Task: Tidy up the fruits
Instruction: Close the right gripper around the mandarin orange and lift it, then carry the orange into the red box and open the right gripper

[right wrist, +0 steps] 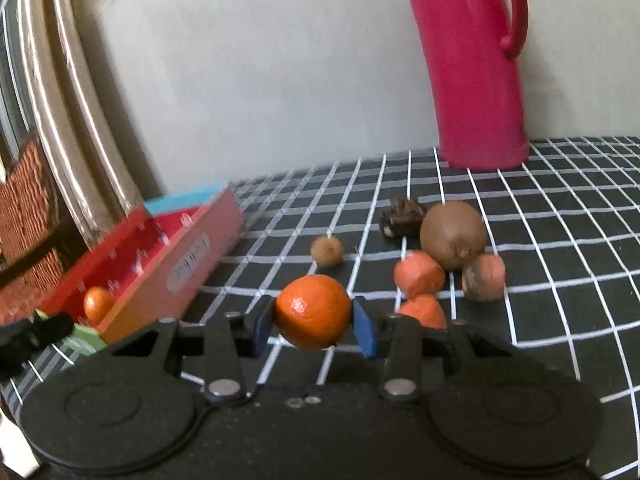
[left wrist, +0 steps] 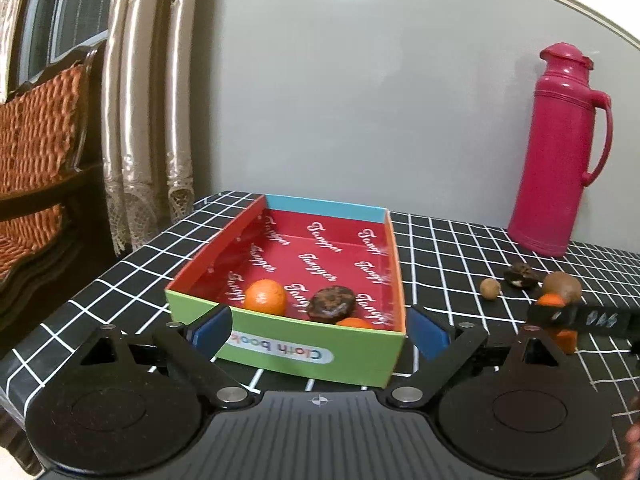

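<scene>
Green-fronted and red-lined, the box [left wrist: 288,344] sits between the widely spread pads of the left gripper [left wrist: 318,330], its near corners just beside each pad without a clear press on either, so I read that gripper as open around it, perhaps steadying it. Inside lie a tangerine [left wrist: 265,296], a dark wrinkled fruit [left wrist: 331,304] and a second orange piece [left wrist: 354,323] half hidden behind the front wall, so the sorting looks partly done. To the right, the right gripper [right wrist: 314,326] pinches another tangerine [right wrist: 313,311], both blue pads on its sides; whether it has left the tabletop [right wrist: 560,280] is hard to tell. Ahead and right of that gripper the rest waits: a small brown fruit [right wrist: 327,251], a dark shrivelled one [right wrist: 402,216], a kiwi [right wrist: 454,234], two orange pieces [right wrist: 419,273], and a mottled brownish fruit [right wrist: 483,277]. More than half seems left. The pink flask [right wrist: 472,60] is cut off at the top, and the right view is blurred.
</scene>
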The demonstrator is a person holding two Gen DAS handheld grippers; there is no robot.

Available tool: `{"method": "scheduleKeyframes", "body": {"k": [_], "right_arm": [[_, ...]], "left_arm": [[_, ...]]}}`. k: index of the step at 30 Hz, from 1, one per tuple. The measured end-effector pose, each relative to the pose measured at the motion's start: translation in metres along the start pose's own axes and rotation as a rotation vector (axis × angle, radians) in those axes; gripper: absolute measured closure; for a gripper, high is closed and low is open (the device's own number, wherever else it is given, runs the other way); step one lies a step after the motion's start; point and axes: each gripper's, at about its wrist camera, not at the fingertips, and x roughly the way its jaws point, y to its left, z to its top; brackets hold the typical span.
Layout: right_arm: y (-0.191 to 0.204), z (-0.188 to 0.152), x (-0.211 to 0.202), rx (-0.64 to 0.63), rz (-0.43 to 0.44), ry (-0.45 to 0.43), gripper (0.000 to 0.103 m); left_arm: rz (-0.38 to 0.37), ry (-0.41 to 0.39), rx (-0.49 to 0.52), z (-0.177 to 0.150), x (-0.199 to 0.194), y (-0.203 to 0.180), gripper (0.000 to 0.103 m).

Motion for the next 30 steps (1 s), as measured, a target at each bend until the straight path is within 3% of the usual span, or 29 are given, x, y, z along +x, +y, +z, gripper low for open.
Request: {"method": "scheduleKeyframes", "body": {"k": [10,21,30], "right_arm": [[0.025,0.019,-0.009,-0.022,0.104,-0.097,0.061],[0.115,0.018,0.032,-0.153,0.291,-0.018,0.061],[0.160,0.004,0.064,-0.221,0.331,0.057,0.061]], "left_arm": [[0.074,0.007,-0.046,-0.002,0.004,0.035,0.010],[0.138,0.030,-0.114,-0.005,0.012,0.080,0.010],[0.166,0.050,-0.166,-0.008,0.015,0.106,0.009]]}}
